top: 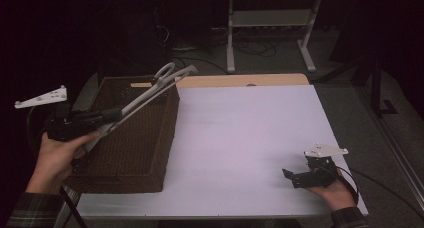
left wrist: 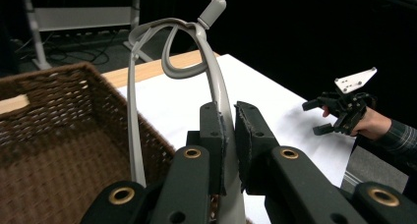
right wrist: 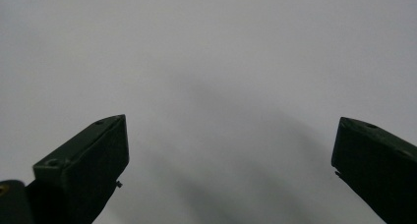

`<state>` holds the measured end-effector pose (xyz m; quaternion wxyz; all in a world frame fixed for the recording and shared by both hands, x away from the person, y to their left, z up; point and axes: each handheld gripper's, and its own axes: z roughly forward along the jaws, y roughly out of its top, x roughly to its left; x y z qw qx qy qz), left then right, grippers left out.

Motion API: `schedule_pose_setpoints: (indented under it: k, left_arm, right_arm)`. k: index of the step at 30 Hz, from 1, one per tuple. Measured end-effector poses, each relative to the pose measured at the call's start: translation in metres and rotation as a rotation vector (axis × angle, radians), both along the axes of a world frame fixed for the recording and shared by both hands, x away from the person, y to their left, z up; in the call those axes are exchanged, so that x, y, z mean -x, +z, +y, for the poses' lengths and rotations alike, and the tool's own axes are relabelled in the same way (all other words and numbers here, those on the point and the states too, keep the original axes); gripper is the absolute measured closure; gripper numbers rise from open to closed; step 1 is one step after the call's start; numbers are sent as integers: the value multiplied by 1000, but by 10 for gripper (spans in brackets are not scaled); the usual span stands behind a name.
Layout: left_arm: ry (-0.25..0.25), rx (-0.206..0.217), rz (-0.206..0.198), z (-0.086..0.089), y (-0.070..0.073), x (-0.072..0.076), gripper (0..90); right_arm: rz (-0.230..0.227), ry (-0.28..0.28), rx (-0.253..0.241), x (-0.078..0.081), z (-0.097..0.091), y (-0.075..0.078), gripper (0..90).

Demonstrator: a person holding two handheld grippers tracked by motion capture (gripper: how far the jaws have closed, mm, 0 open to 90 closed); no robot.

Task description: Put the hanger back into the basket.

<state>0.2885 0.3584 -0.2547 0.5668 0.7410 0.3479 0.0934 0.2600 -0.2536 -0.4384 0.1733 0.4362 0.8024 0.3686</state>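
A pair of pale grey tongs point(top: 150, 90), long and slim with a looped end, is clamped near its handle and held slanting up over the brown wicker basket point(top: 150, 158) at the table's left side. Its loop end points toward the basket's far right corner.
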Motion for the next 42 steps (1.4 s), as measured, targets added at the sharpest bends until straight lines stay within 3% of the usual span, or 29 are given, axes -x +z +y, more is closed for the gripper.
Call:
schedule_pose_setpoints:
  k: [17, 26, 42]
  left_arm:
    - [83, -9, 16, 43, -5, 22, 828]
    - [115, -20, 53, 57, -14, 29, 827]
    - [90, -69, 153, 54, -45, 1, 826]
  right_arm:
    - [-2, -5, 4, -1, -1, 0, 2]
    - [0, -5, 9, -2, 1, -1, 2]
    - [0, -3, 9, -3, 1, -1, 2]
